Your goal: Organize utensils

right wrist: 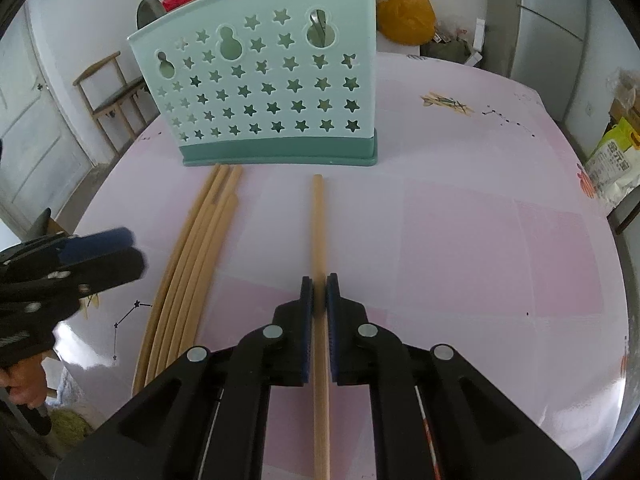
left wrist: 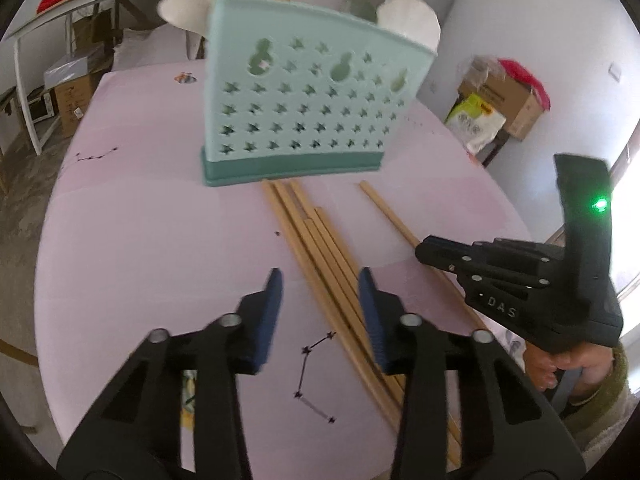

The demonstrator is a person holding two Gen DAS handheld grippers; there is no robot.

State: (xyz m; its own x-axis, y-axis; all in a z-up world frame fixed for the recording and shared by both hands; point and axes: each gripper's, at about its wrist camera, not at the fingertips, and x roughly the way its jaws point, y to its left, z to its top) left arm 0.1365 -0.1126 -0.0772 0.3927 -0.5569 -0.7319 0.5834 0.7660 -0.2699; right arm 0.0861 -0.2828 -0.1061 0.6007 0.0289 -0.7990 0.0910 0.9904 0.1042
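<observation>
A mint-green utensil holder with star cut-outs stands upright on the pink table. Rounded spoon heads rise behind its wall. A bundle of several wooden chopsticks lies in front of it. My left gripper hovers over the bundle with its jaws apart; the blue pads press on nothing. One chopstick lies apart, to the right. My right gripper is shut on it, low at the table.
A small heap of toothpicks lies at the table's far right. A wooden chair stands beyond the left edge. Cardboard boxes and bags sit by the wall. A person's hand holds the right gripper's handle.
</observation>
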